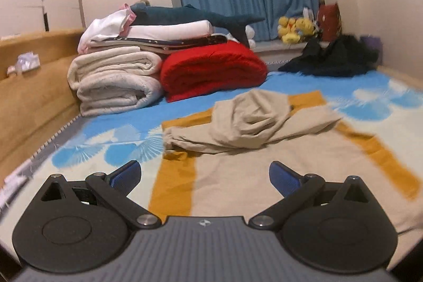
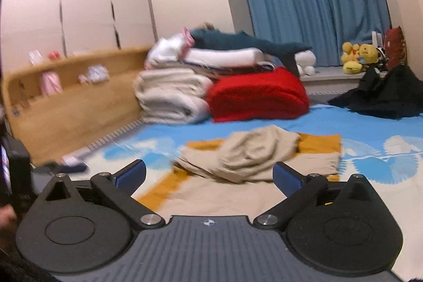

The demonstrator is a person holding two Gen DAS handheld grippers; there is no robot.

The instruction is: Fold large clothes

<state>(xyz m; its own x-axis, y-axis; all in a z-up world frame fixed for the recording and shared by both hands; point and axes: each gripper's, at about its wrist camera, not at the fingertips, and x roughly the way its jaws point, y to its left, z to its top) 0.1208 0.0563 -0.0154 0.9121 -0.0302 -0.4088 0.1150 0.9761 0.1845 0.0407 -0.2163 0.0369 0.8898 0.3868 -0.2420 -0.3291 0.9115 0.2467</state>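
Your left gripper (image 1: 205, 177): jaws wide apart, empty. Your right gripper (image 2: 210, 177): likewise. Beige-and-mustard garment (image 1: 248, 120): bunched on the blue-patterned bedspread (image 1: 370, 102) ahead.

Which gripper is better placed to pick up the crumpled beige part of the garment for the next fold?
Probably the left gripper: the crumpled beige part lies almost straight ahead of its open fingers. From the right gripper, also open, the heap looks farther off.
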